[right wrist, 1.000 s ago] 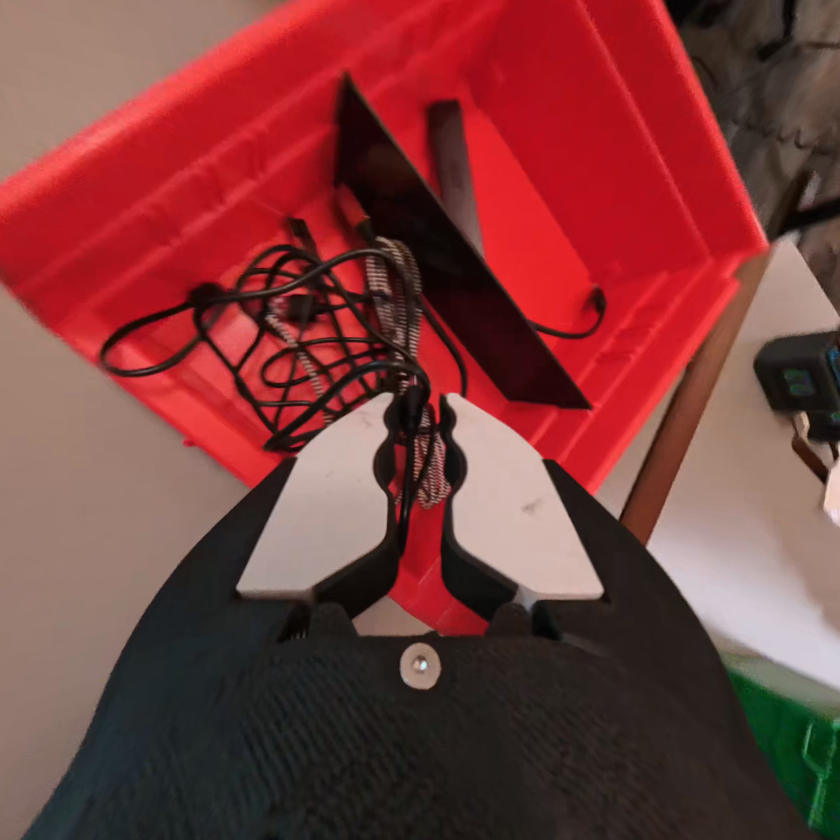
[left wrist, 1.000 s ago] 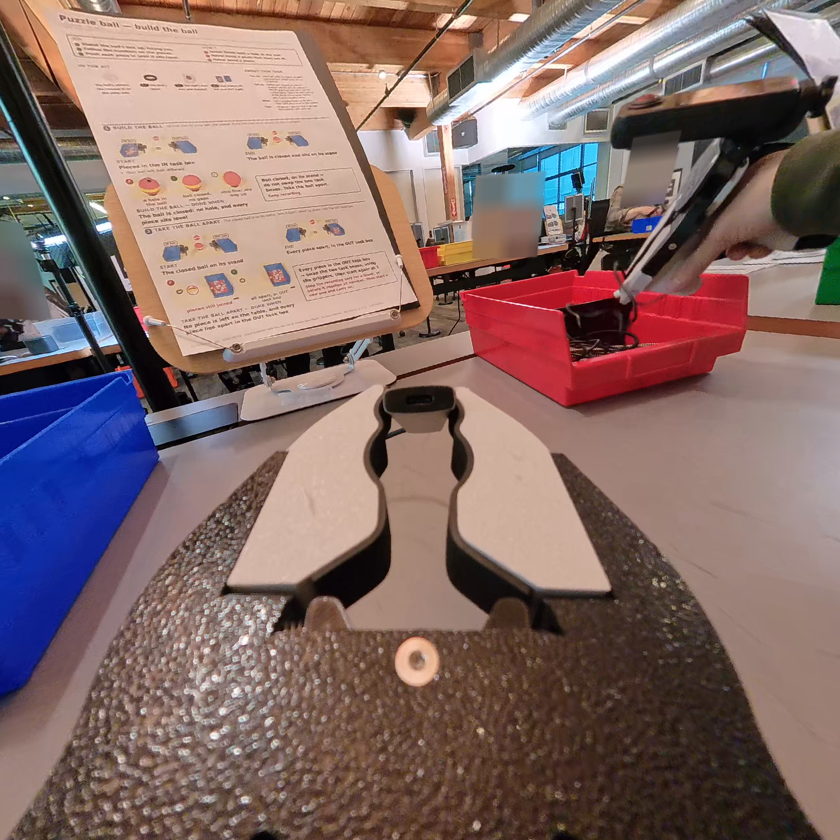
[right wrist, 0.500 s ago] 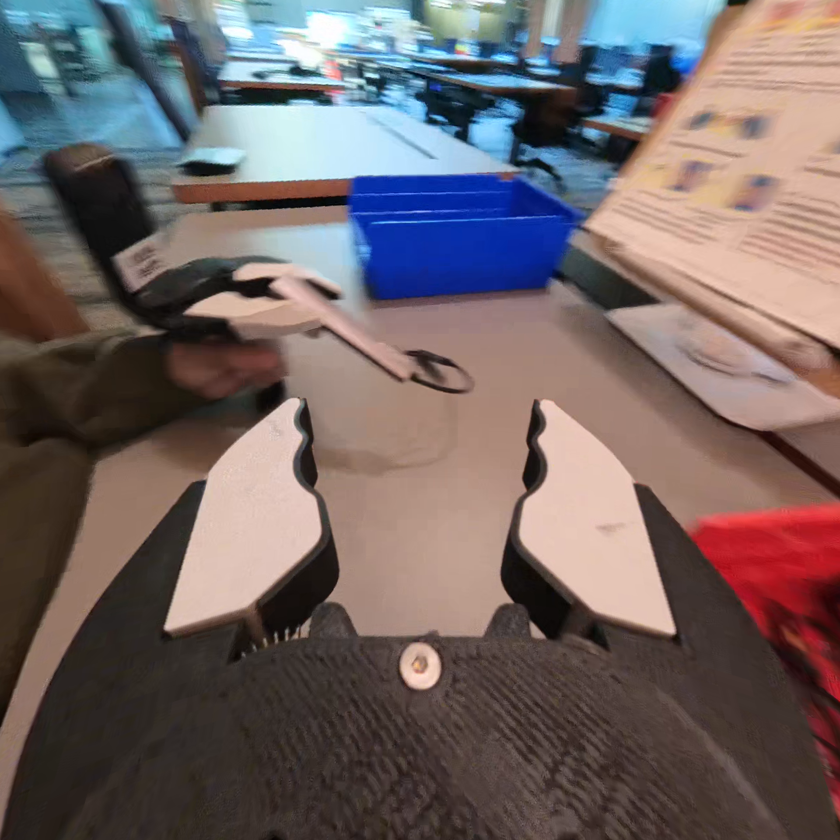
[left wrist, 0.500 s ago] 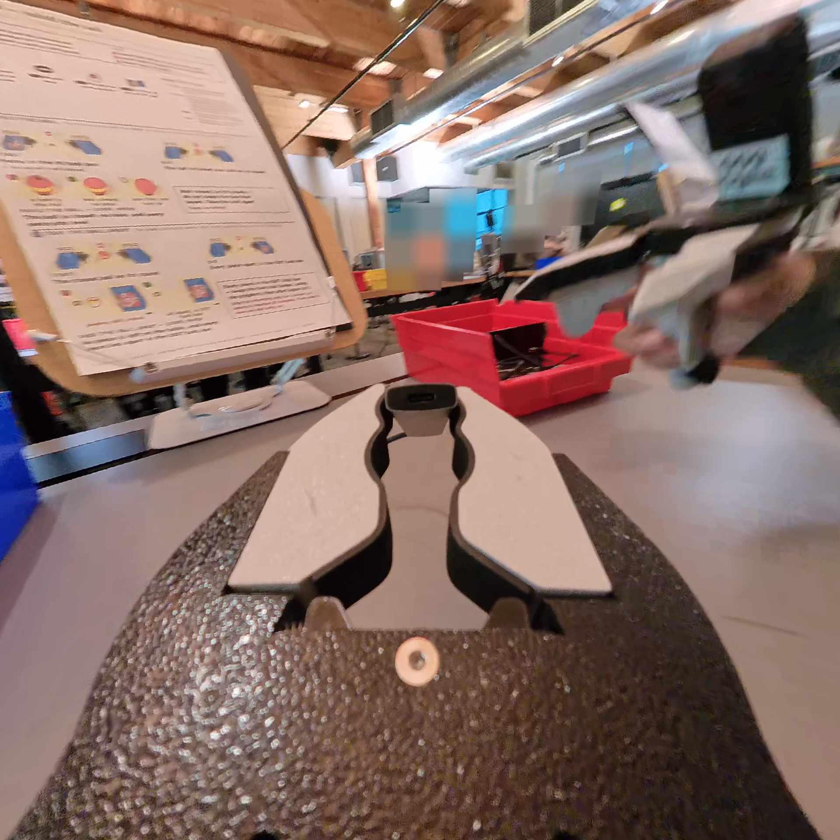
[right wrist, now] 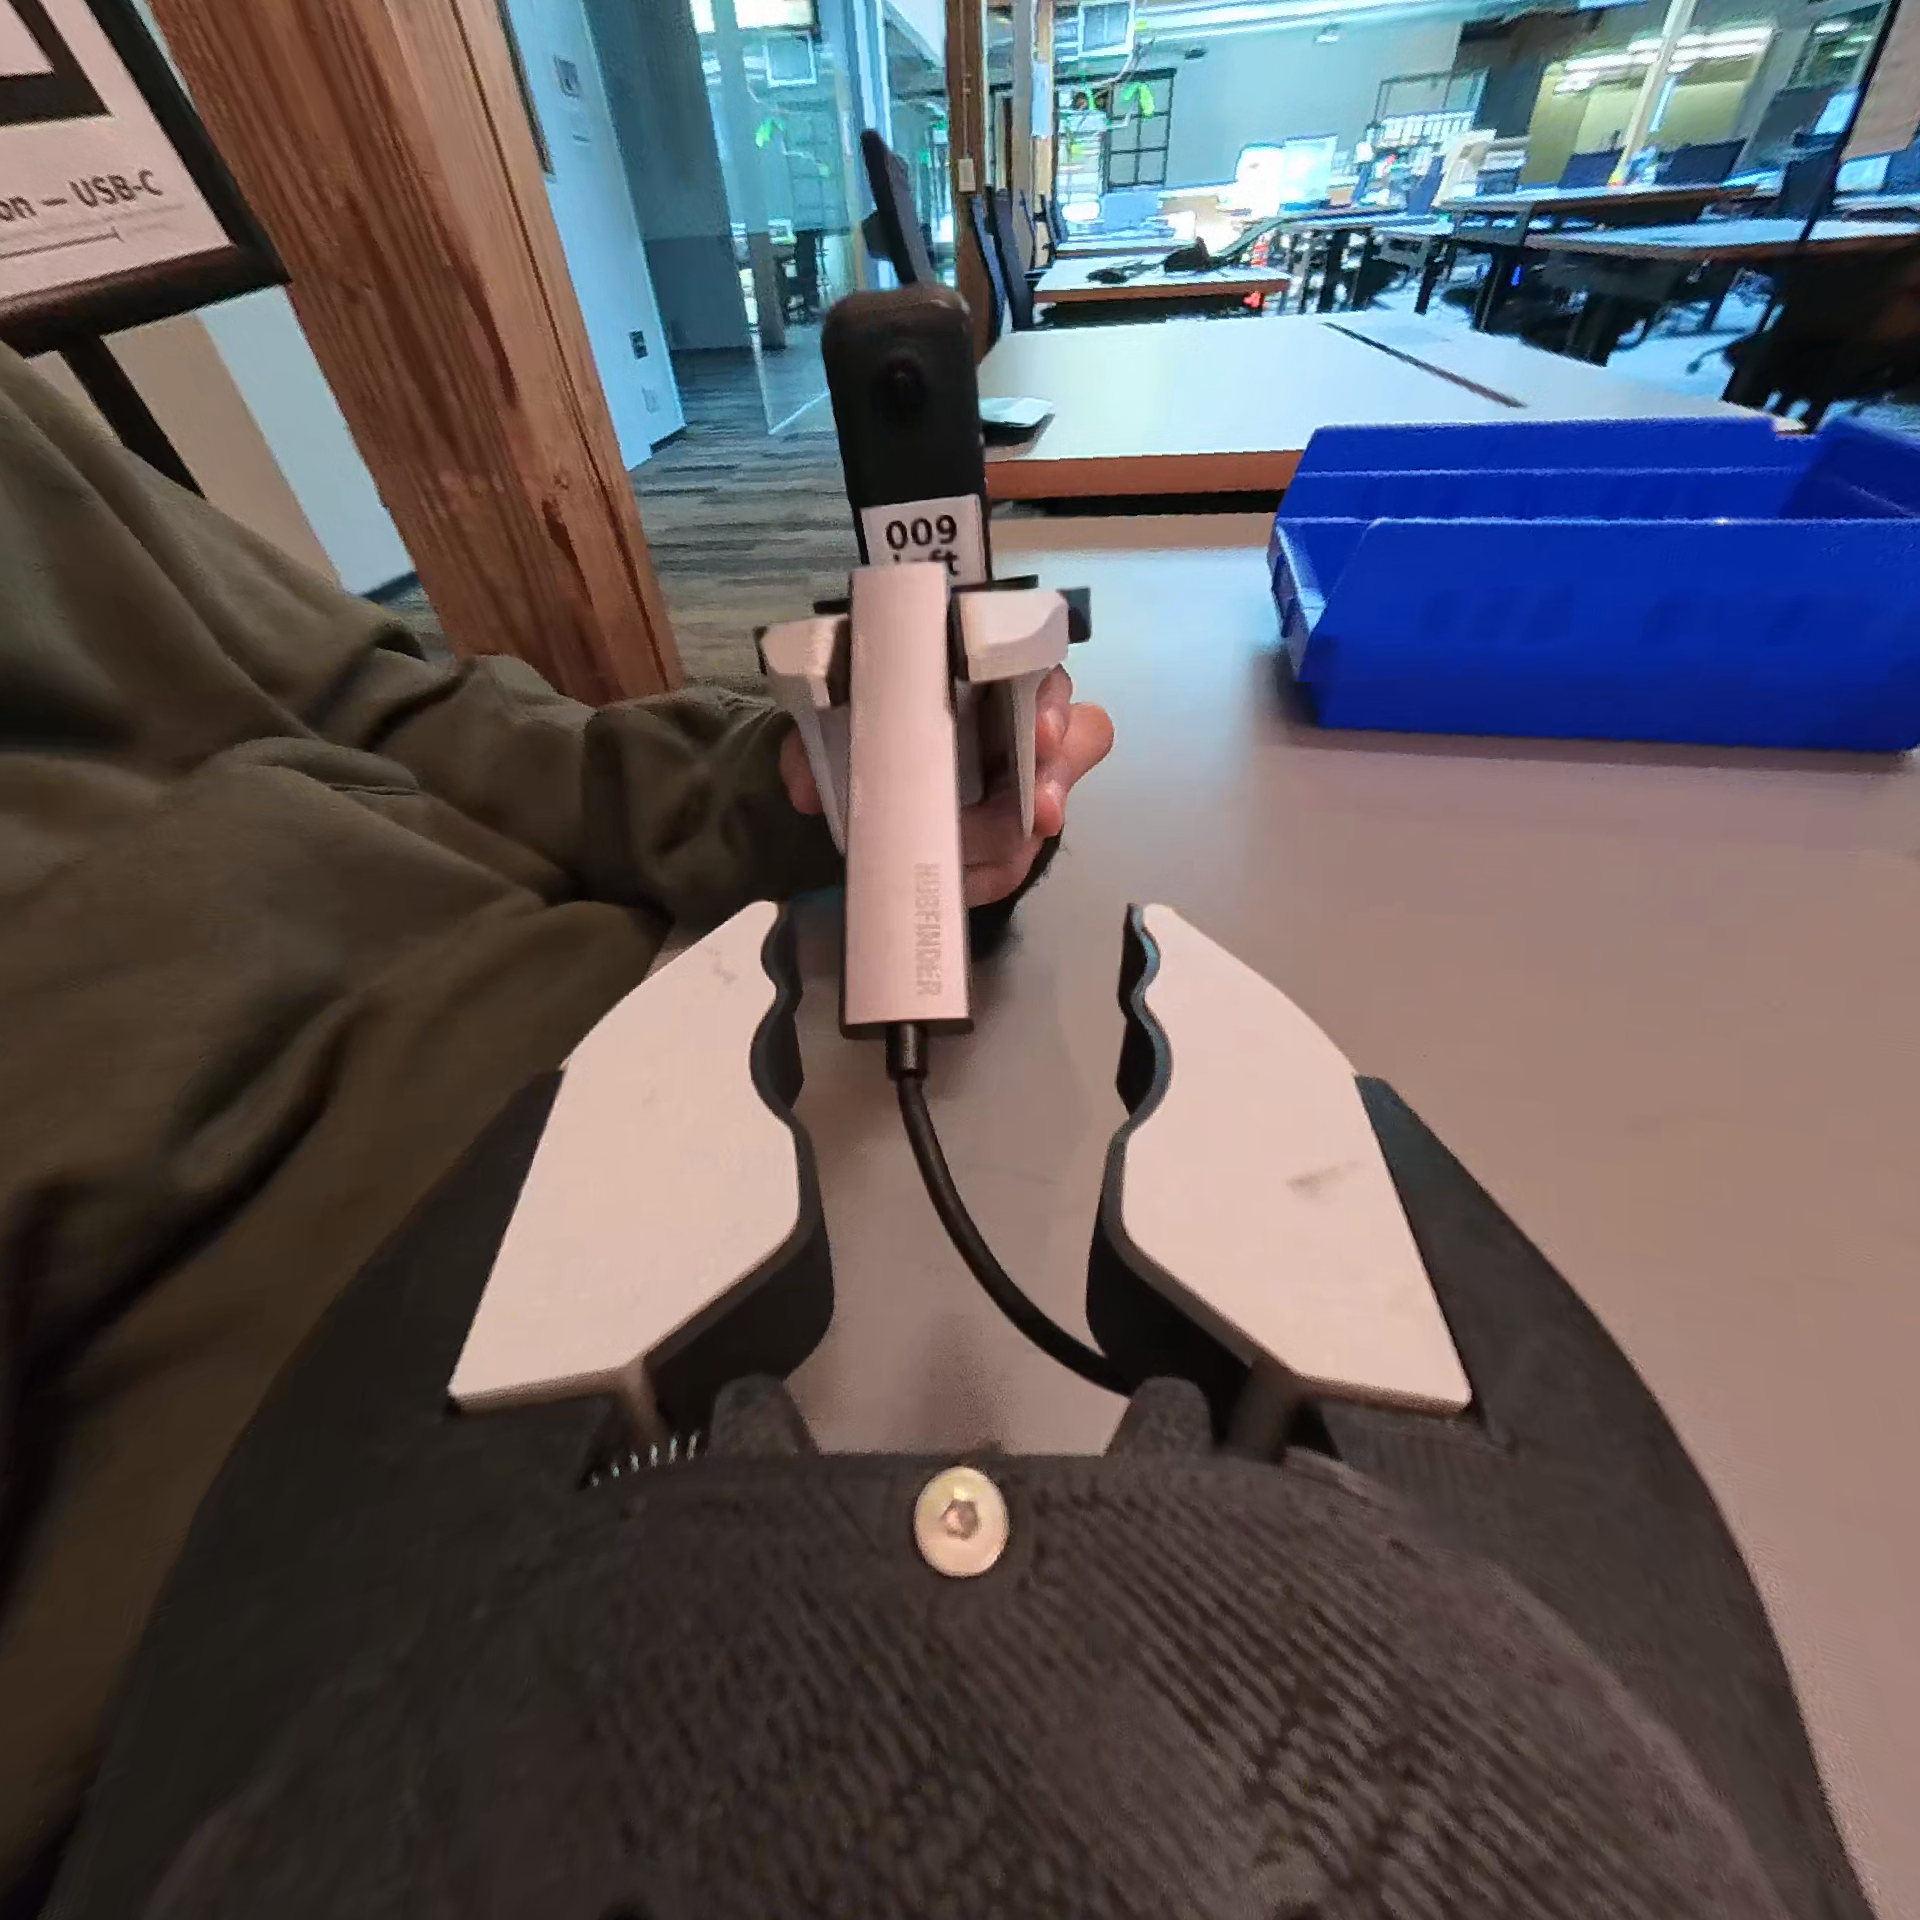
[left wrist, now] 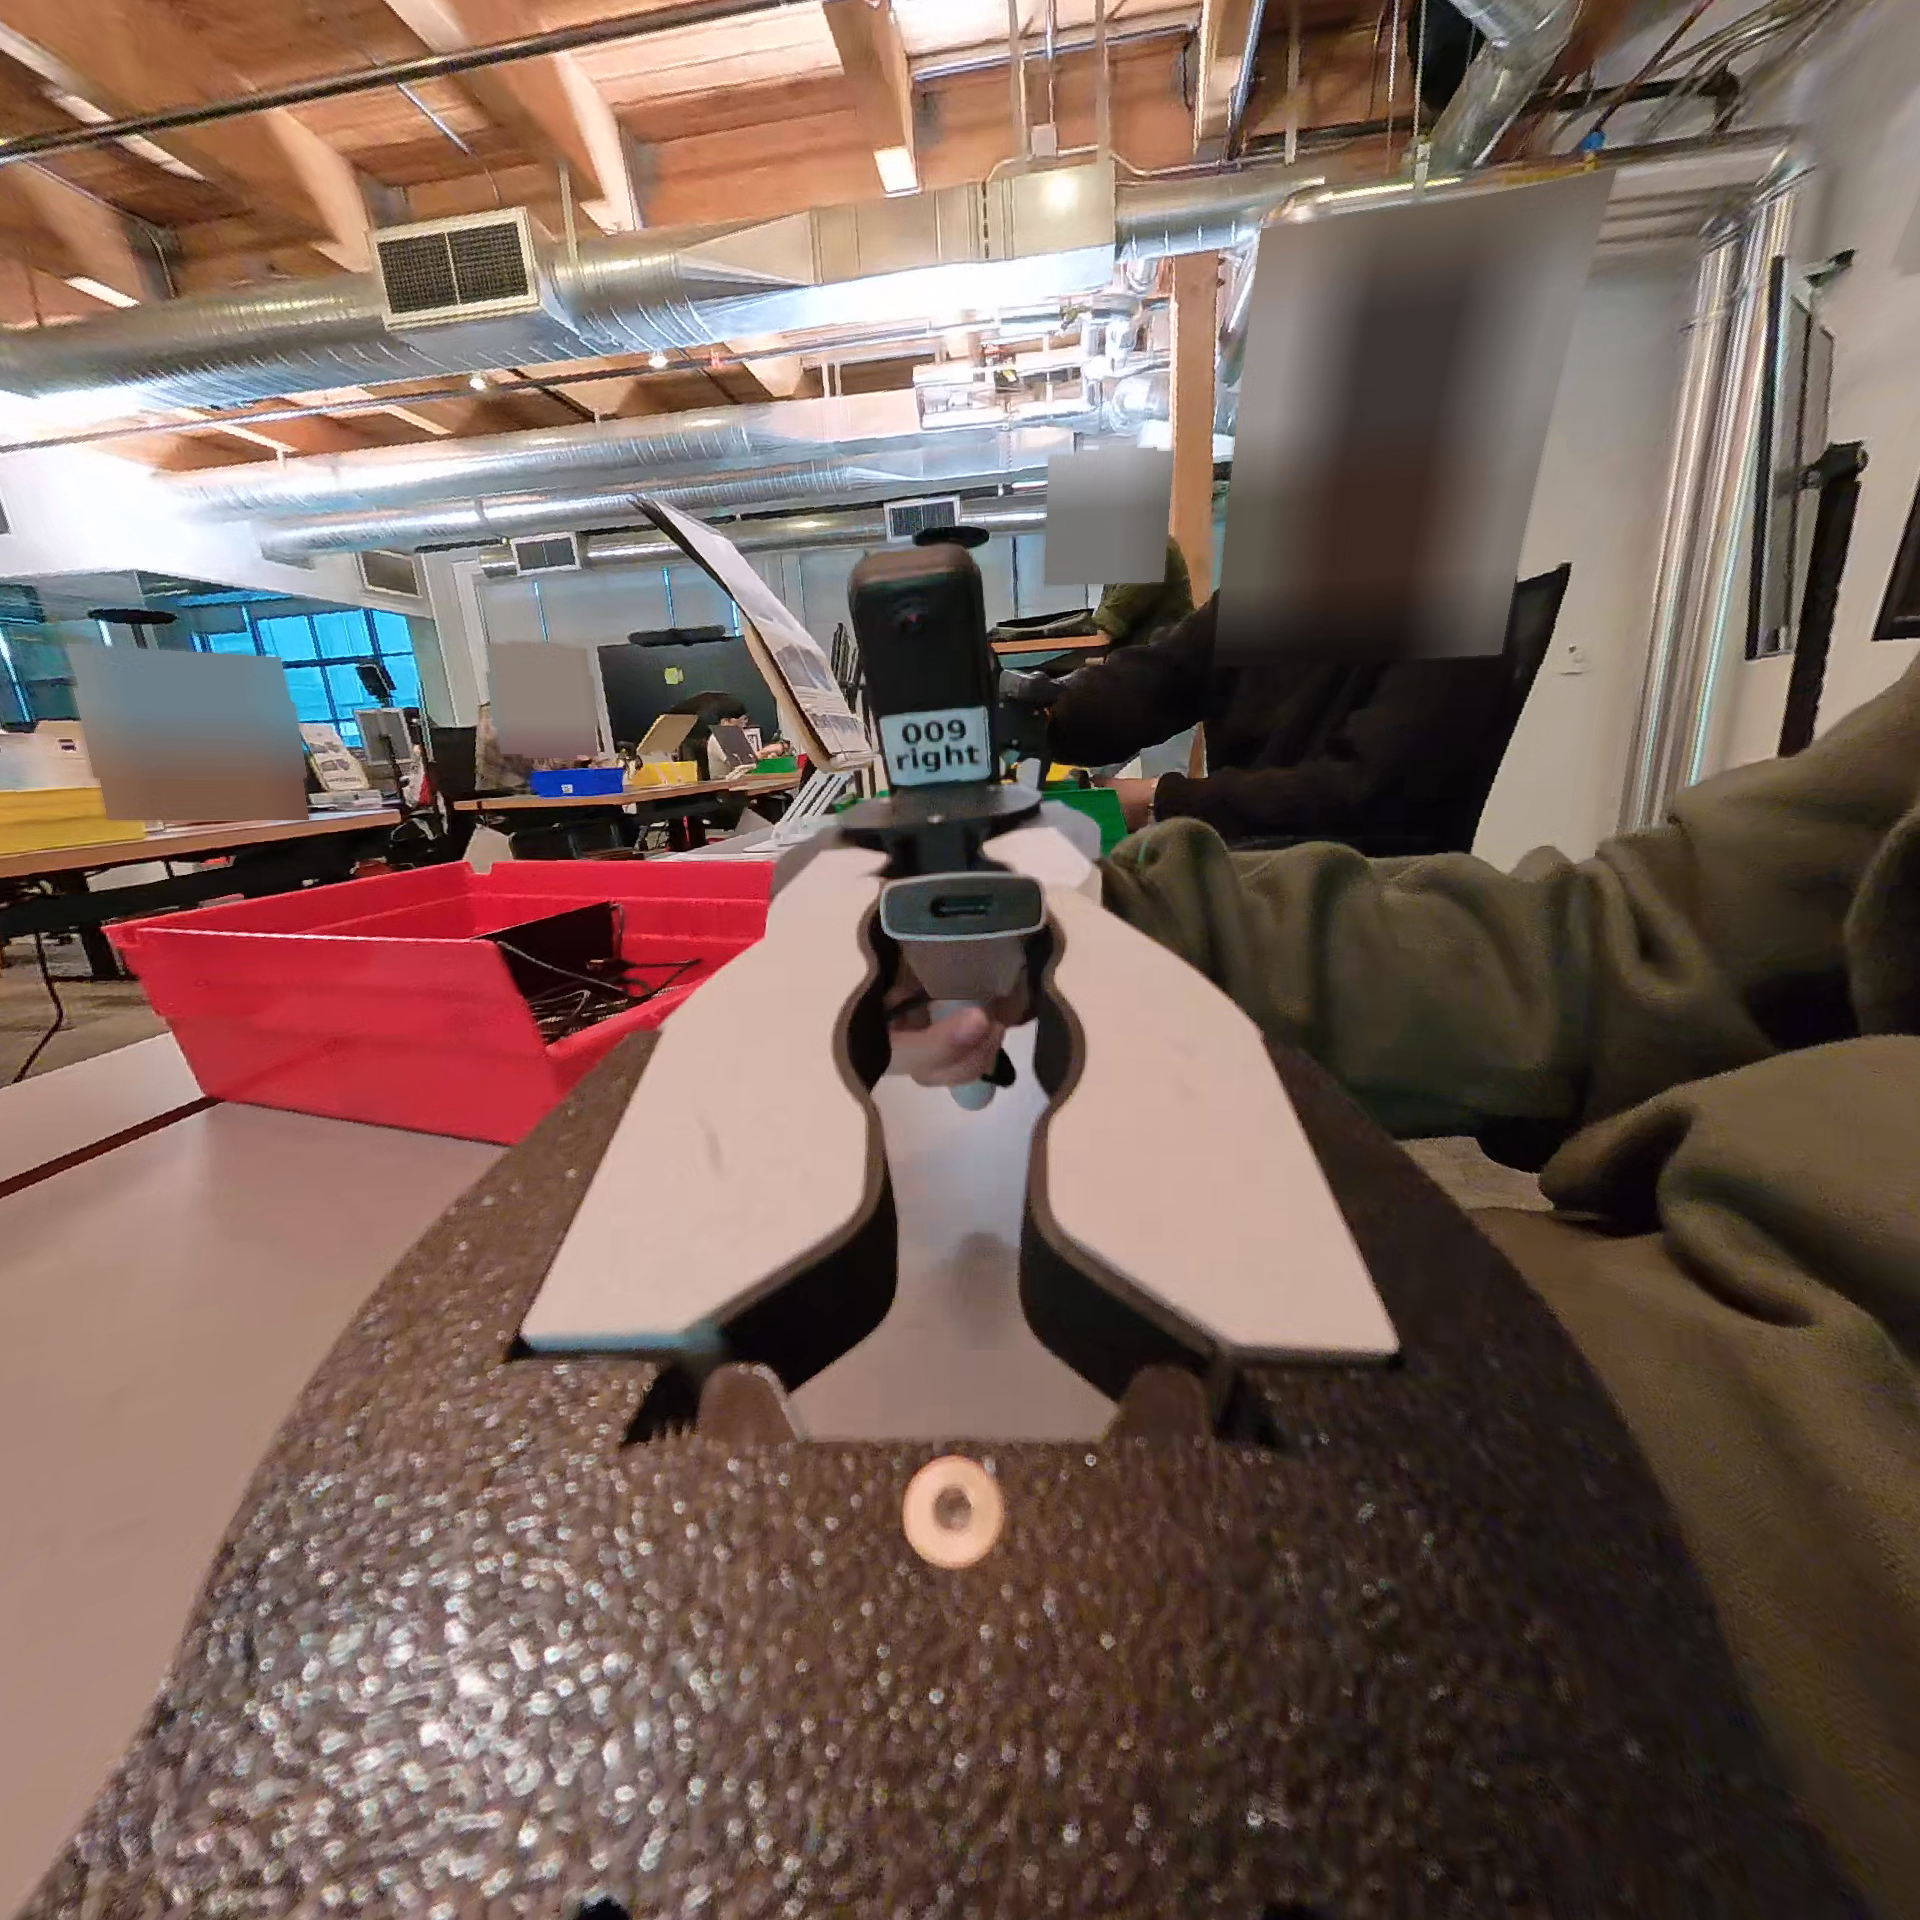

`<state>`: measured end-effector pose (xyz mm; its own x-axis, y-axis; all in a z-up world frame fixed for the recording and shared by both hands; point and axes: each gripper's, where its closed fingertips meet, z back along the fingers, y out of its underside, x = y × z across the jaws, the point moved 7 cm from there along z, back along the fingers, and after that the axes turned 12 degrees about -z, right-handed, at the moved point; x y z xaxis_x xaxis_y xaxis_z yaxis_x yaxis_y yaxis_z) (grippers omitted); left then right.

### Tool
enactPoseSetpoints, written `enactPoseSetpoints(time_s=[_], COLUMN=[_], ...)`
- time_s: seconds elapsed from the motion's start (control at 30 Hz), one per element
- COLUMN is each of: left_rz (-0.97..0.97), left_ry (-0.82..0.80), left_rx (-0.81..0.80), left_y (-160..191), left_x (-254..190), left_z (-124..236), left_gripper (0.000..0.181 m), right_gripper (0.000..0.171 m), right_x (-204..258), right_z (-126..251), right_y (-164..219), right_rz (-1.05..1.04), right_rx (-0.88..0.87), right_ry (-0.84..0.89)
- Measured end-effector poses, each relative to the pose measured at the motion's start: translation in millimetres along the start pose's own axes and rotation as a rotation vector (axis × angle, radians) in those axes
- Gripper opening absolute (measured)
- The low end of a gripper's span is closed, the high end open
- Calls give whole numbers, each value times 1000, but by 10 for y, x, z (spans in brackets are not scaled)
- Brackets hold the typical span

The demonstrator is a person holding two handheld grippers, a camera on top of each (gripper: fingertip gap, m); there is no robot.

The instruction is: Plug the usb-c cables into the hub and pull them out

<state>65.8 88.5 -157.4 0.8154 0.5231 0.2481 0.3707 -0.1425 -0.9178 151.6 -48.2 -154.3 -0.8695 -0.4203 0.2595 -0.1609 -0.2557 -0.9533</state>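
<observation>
My left gripper [left wrist: 959,904] is shut on a slim grey USB hub [left wrist: 959,912], with the hub's end port facing its camera. In the right wrist view the left gripper [right wrist: 914,644] holds the hub [right wrist: 902,831] pointing at my right gripper [right wrist: 953,914], which is open, its fingertips on either side of the hub's near end. A black cable [right wrist: 966,1226] leaves that end of the hub and runs down between the open fingers without being gripped. More black cables [left wrist: 582,987] lie in a red bin [left wrist: 343,997].
A blue bin [right wrist: 1600,623] stands on the grey table [right wrist: 1455,987] to the right. A wooden post [right wrist: 416,312] and the operator's green sleeves [right wrist: 260,831] are at the left. A black divider plate [left wrist: 540,930] leans in the red bin. Tip to tip, the grippers are about 5 cm apart.
My right gripper let go of the cable in the red bin, opened, and swung round to face the left gripper. The left gripper turned right with the hub still in it.
</observation>
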Motion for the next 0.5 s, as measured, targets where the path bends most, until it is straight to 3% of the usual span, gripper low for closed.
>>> enactPoseSetpoints(time_s=[0.17,0.3,0.37,0.5], left_rz=[10,13,11,13], left_ry=[-34,-35,-43,-36], left_rx=[-24,-43,-55,-54], left_y=[-18,-33,-41,-38], left_x=[37,41,47,37], left_z=[31,40,48,36], left_gripper=[23,23,23,23], right_gripper=[24,26,35,25], right_x=[17,37,52,44], right_z=[-123,-119,-79,-90], right_y=[47,6,-42,3], right_rz=[46,58,26,48], right_rx=[-22,-62,-131,-86], right_ry=[-22,-33,-54,-35])
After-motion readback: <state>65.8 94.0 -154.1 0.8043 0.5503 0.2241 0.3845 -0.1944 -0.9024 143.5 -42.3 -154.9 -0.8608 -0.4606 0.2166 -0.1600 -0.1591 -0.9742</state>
